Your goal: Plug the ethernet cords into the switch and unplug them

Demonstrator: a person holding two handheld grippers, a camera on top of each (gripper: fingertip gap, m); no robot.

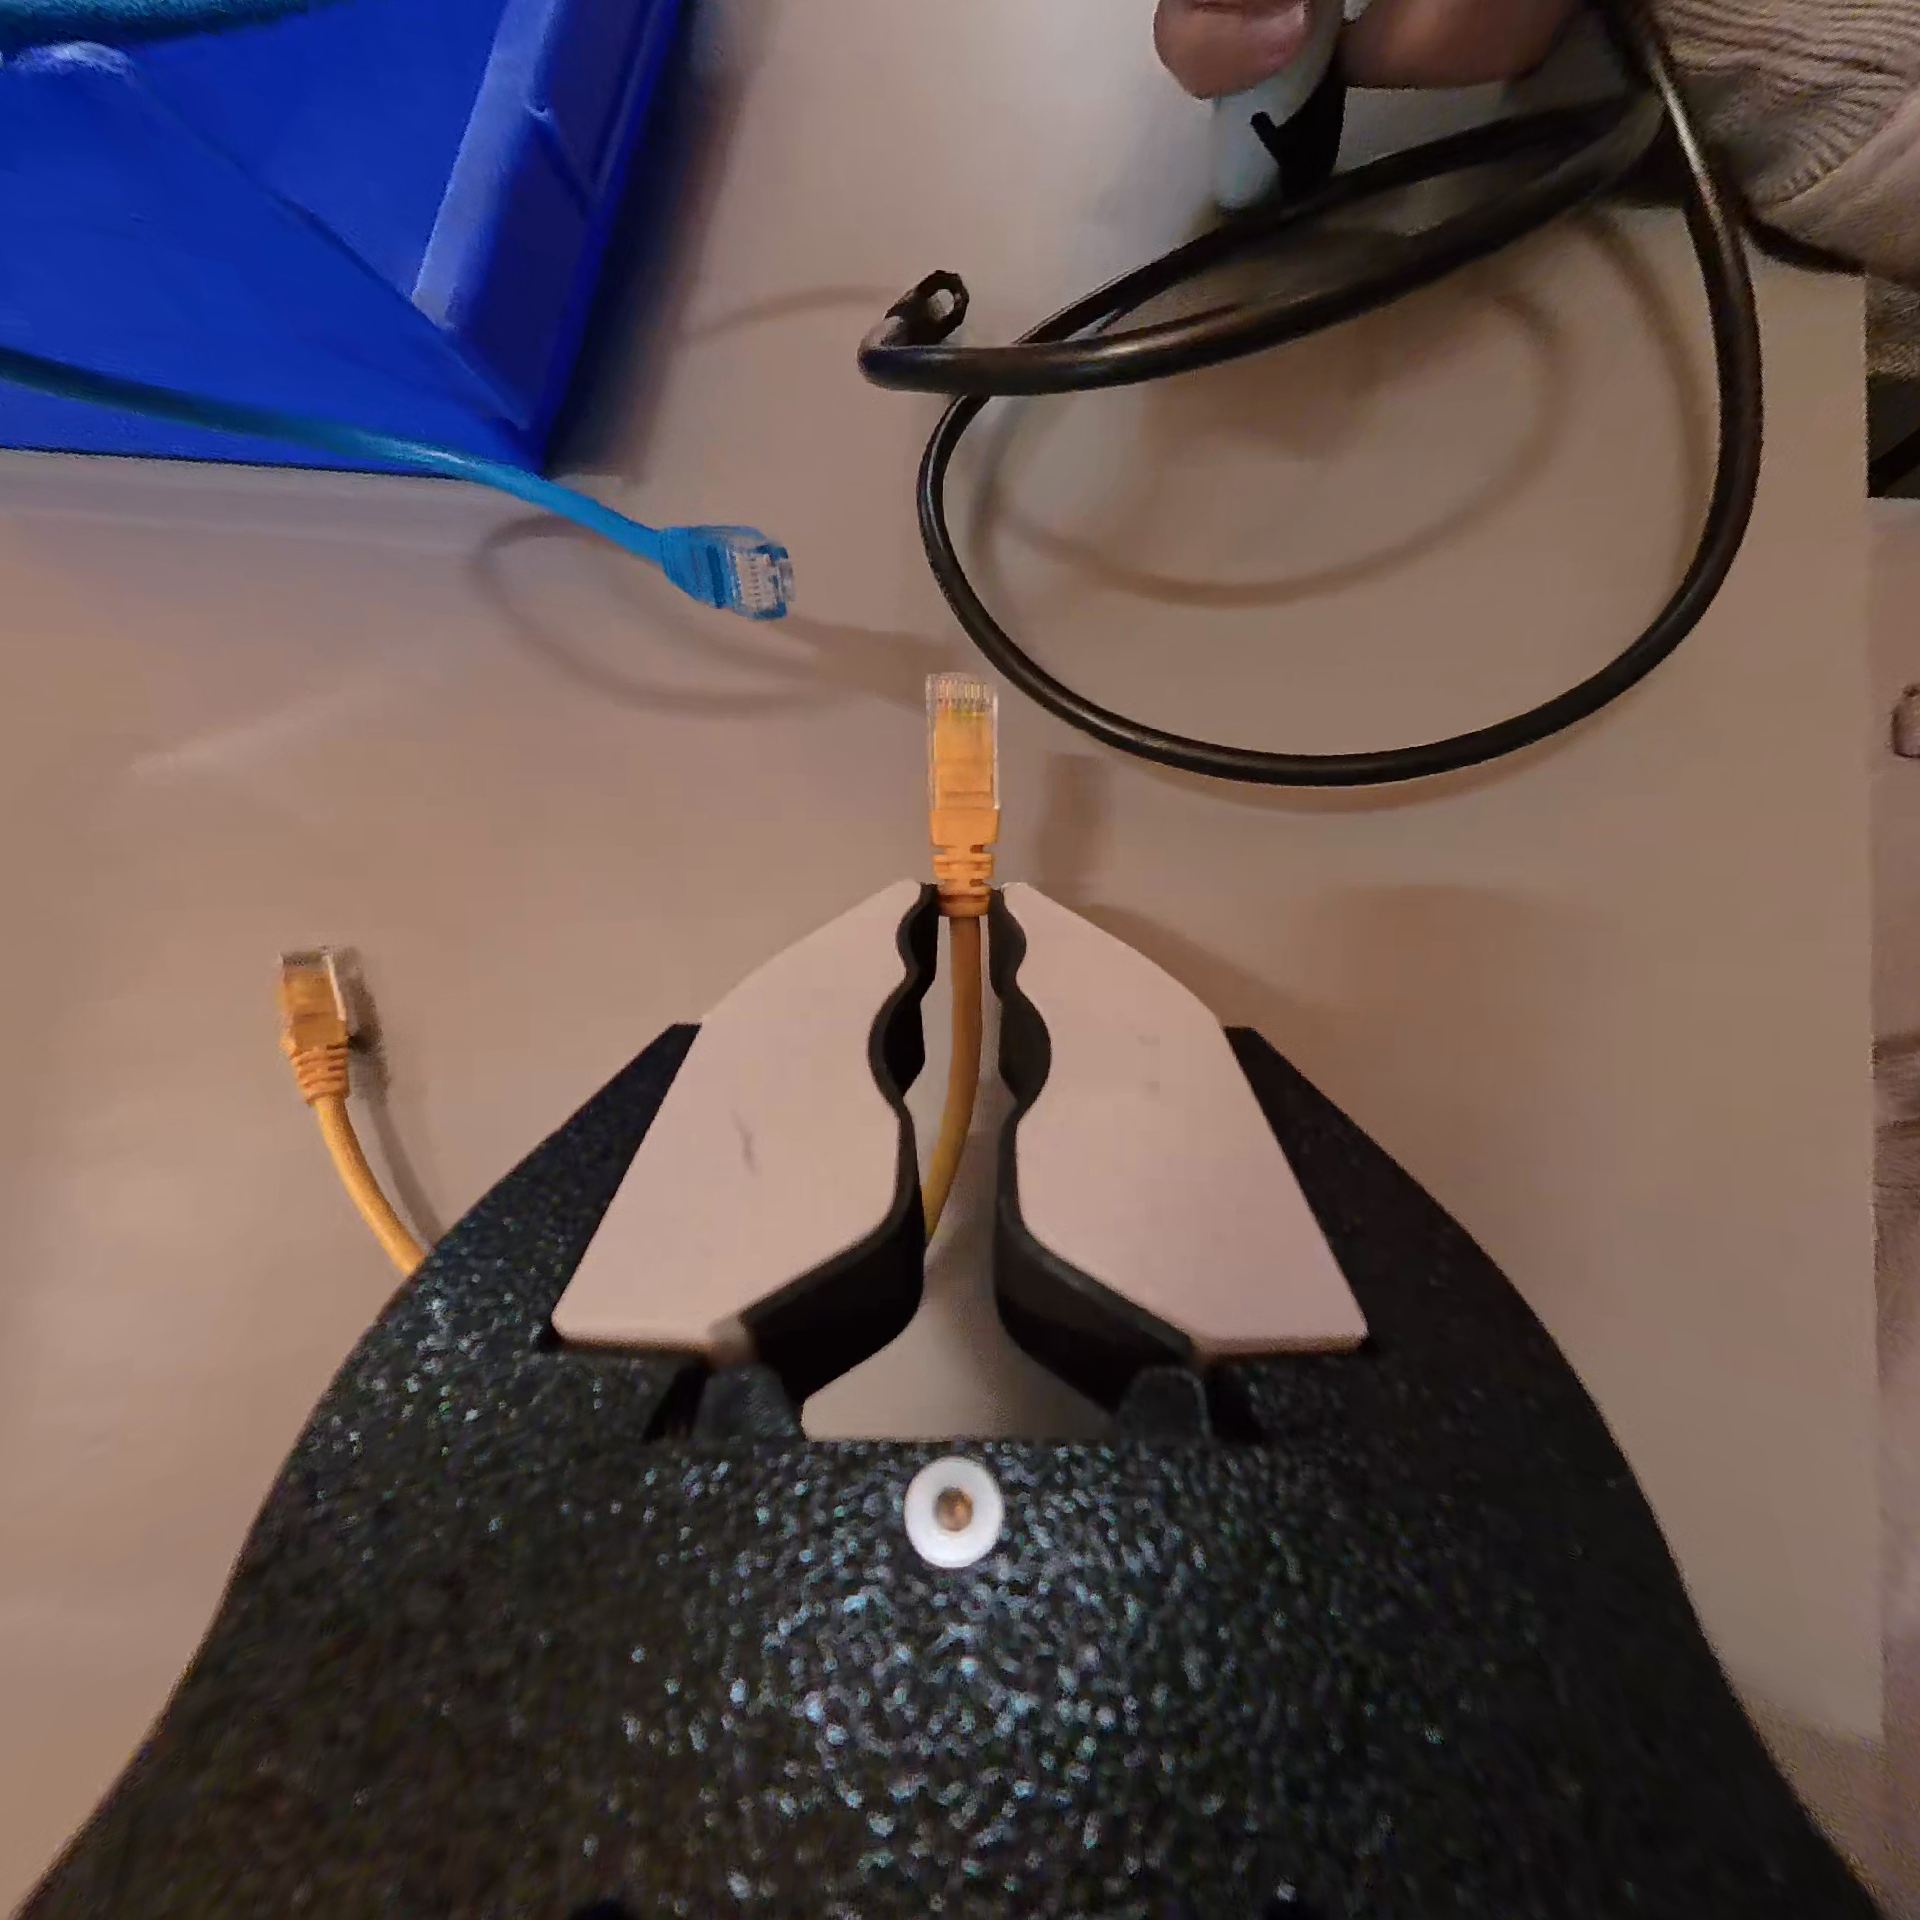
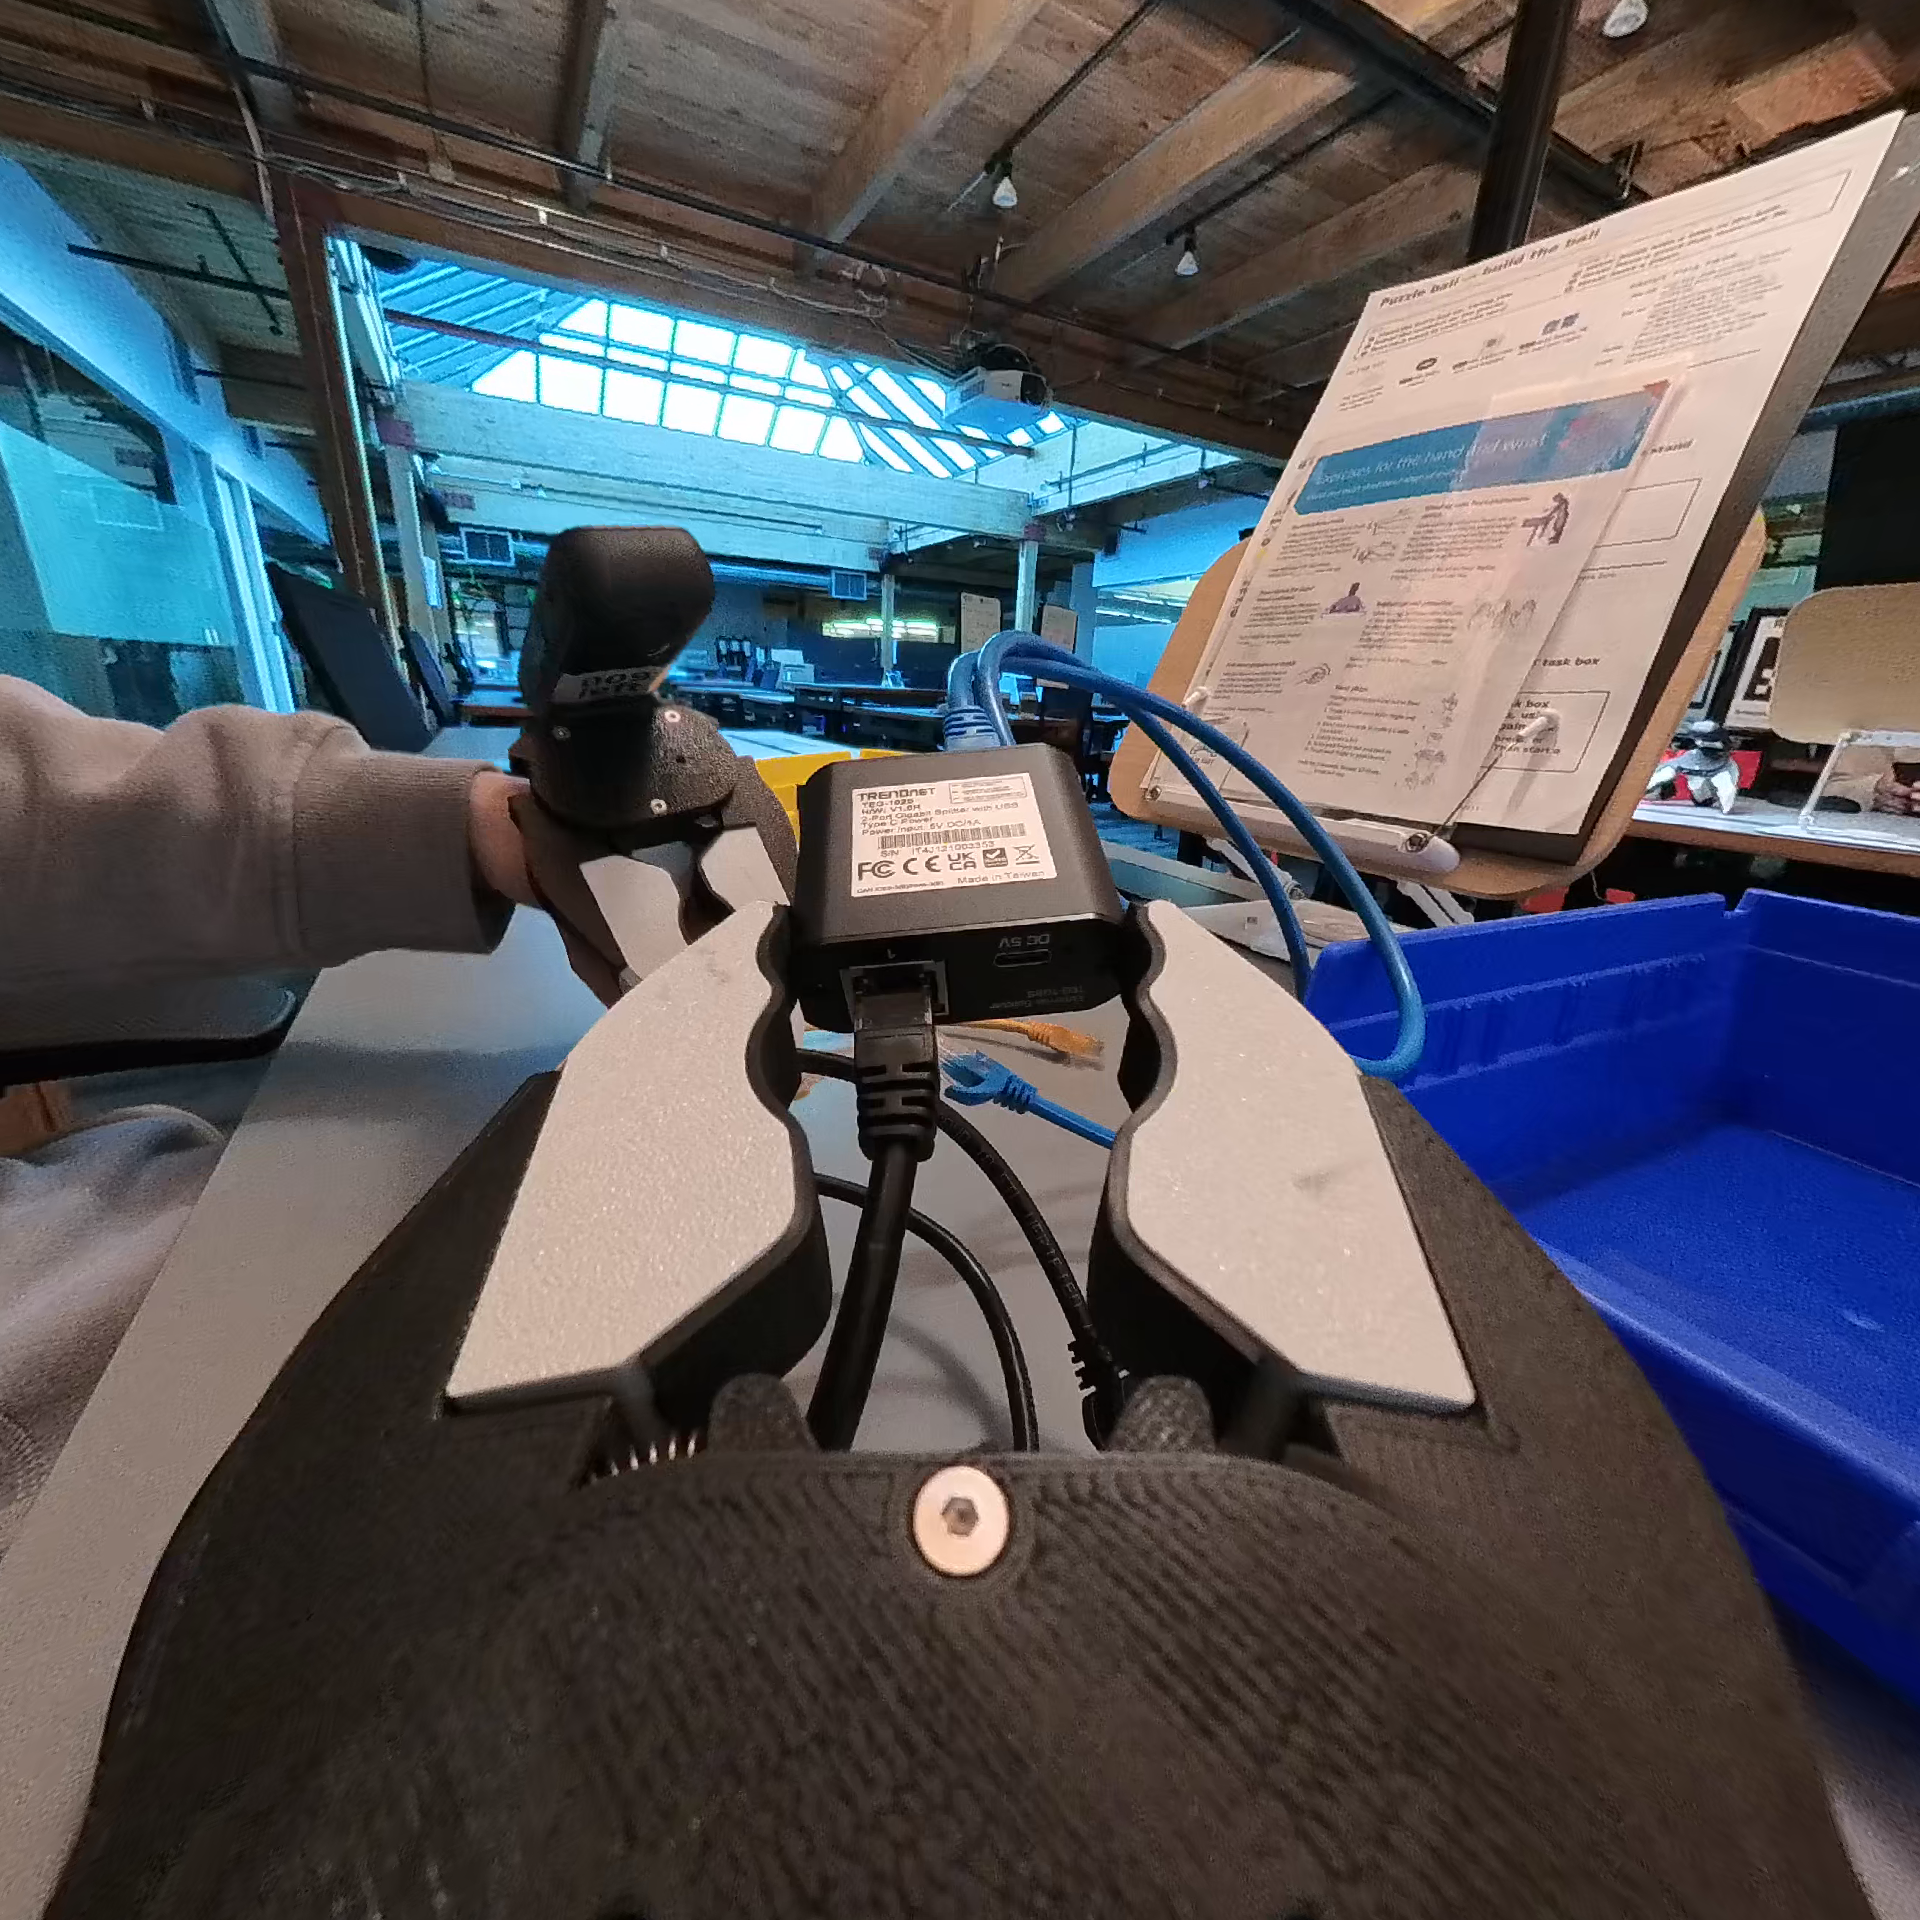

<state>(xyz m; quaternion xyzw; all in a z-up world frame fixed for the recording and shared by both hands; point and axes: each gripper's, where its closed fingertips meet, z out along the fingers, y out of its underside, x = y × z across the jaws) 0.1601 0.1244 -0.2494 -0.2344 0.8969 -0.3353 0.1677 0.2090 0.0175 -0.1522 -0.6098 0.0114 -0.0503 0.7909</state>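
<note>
- Two grippers are working at once: the left gripper (image 1: pixel 964 894) is pinching the orange cord (image 1: pixel 958 1049) just behind its plug (image 1: pixel 964 758), which is pointing straight up the middle of the left wrist view.
- The right gripper (image 2: pixel 961 971) is clamping the black switch (image 2: pixel 951 883) at centre frame, holding it off the table (image 2: pixel 343 1101).
- A black cord (image 2: pixel 883 1132) is already sitting in the switch's near port; a blue cord (image 2: pixel 1226 769) is looping out behind it toward the upper right.
- Lying loose on the table: the blue plug (image 1: pixel 743 571) at centre left and the orange cord's other plug (image 1: pixel 312 1013) at lower left.
- The blue bin (image 1: pixel 260 239) is filling the upper left.
- I judge the plugging-in step is underway; next, the orange plug needs lining up squarely with a free port, which is not showing here.
</note>
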